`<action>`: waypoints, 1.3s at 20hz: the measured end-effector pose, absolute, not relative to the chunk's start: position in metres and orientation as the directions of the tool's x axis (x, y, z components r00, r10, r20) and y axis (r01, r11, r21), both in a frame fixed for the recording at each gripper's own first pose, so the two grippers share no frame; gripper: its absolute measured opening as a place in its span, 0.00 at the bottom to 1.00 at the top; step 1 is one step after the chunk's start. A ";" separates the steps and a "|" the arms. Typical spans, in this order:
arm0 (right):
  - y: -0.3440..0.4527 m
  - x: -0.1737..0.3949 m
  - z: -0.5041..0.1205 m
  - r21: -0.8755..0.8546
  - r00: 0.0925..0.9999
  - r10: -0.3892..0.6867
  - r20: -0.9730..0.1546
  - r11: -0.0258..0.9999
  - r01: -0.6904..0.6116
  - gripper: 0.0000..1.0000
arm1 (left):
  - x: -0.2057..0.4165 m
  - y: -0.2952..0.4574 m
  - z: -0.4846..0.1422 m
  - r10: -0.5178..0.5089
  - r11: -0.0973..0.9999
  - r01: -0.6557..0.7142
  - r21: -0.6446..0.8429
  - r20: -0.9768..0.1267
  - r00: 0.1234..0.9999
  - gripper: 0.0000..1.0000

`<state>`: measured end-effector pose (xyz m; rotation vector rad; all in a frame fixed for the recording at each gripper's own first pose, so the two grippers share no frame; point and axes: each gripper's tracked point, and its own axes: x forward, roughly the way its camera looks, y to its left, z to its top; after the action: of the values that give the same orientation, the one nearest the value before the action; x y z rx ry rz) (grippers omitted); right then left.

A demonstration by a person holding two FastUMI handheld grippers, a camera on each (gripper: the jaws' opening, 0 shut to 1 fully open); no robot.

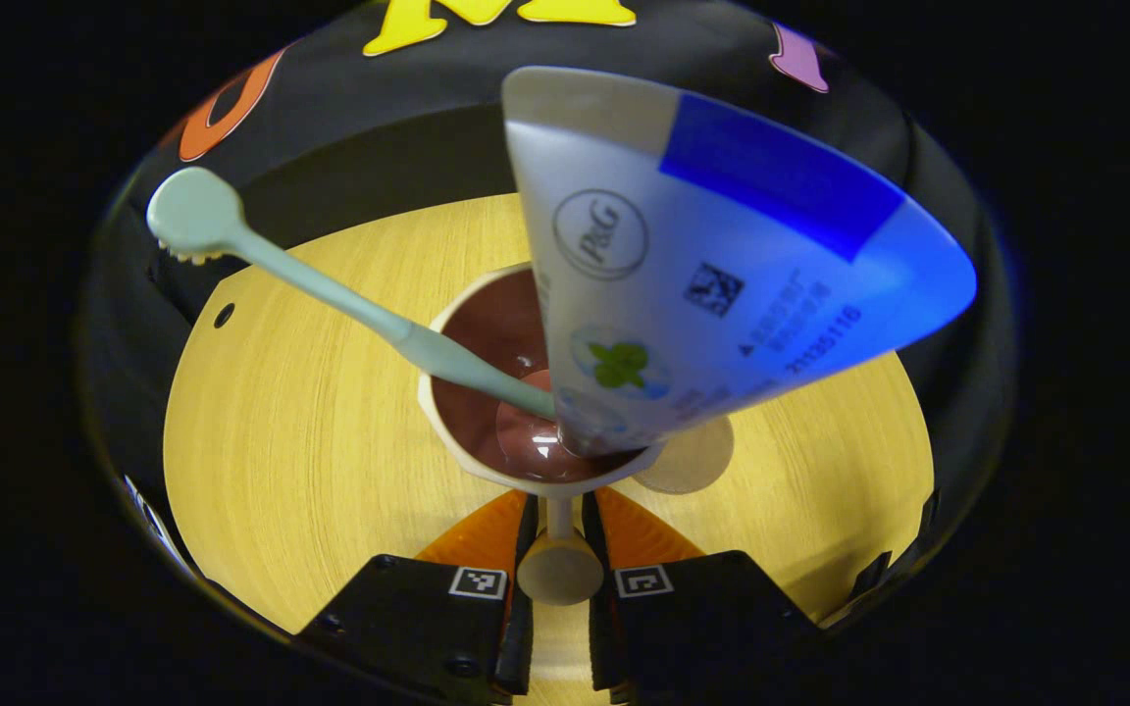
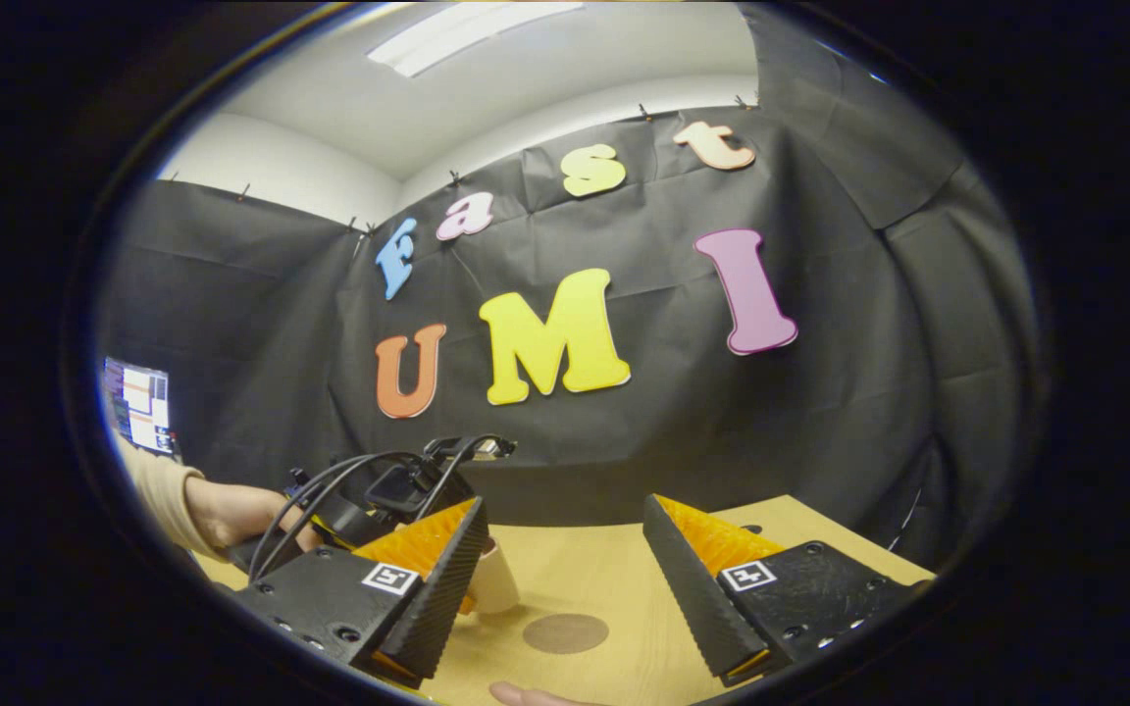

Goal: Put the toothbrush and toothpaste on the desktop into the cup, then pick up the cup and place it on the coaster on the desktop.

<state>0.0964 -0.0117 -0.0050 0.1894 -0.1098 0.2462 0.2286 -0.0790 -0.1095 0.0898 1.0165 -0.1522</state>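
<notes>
A cream cup [image 1: 447, 431] with a brown inside stands over the wooden desktop [image 1: 310, 412]. My left gripper [image 1: 560, 510] is shut on the cup's handle [image 1: 560, 564]. A pale green toothbrush [image 1: 261, 260] stands in the cup and leans left. A white and blue toothpaste tube [image 1: 722, 255] leans right in the same cup. The round brown coaster [image 1: 688, 461] peeks out just behind the cup's right side. In the right gripper view, my right gripper [image 2: 565, 505] is open and holds nothing. The coaster [image 2: 565, 632] lies between its fingers, with the cup [image 2: 498, 580] at its left.
In the right gripper view, a person's hand [image 2: 231, 515] in a beige sleeve holds the left gripper [image 2: 384, 490], which trails black cables. A fingertip [image 2: 526, 694] shows at the bottom edge. A lit screen [image 2: 138, 402] stands at far left. Black cloth walls close off the desktop's far edge.
</notes>
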 end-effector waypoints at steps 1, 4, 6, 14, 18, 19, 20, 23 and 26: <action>-0.016 0.097 -0.003 0.178 0.965 0.226 0.137 0.952 -0.248 0.96 | 0.225 -0.083 -0.105 -0.093 0.983 0.184 0.004 -0.853 0.514 0.26; -0.027 0.097 0.000 0.211 0.968 0.206 0.144 0.949 -0.234 0.95 | 0.211 -0.085 -0.108 -0.118 0.973 0.230 0.003 -0.853 0.509 0.26; -0.036 0.098 0.002 0.234 0.971 0.191 0.147 0.947 -0.221 0.95 | 0.200 -0.080 -0.114 -0.123 0.970 0.244 0.004 -0.856 0.502 0.26; -0.059 0.101 0.003 0.319 0.979 0.148 0.140 0.929 -0.186 0.95 | 0.181 -0.032 -0.171 -0.123 0.970 0.244 -0.005 -0.873 0.473 0.26; -0.058 0.099 0.005 0.313 0.979 0.148 0.143 0.931 -0.187 0.95 | 0.175 -0.022 -0.173 -0.141 0.970 0.241 -0.024 -0.865 0.481 0.29; -0.058 0.099 0.005 0.304 0.979 0.146 0.144 0.935 -0.184 0.95 | 0.176 -0.019 -0.169 -0.150 0.968 0.250 -0.024 -0.852 0.501 0.29; -0.057 0.098 0.005 0.298 0.979 0.145 0.146 0.937 -0.184 0.95 | 0.175 -0.016 -0.163 -0.157 0.965 0.263 -0.018 -0.840 0.519 0.30; -0.054 0.097 0.008 0.297 0.977 0.149 0.151 0.936 -0.189 0.98 | 0.173 0.002 -0.145 -0.158 0.966 0.260 -0.004 -0.803 0.575 0.39; -0.055 0.096 0.009 0.292 0.977 0.145 0.154 0.938 -0.185 0.95 | 0.165 0.019 -0.126 -0.175 0.971 0.235 -0.033 -0.768 0.616 0.45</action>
<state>0.0956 -0.0551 0.0089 0.3099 -0.1314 0.1690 0.1651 0.0187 -0.1261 0.0732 0.8764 -0.2362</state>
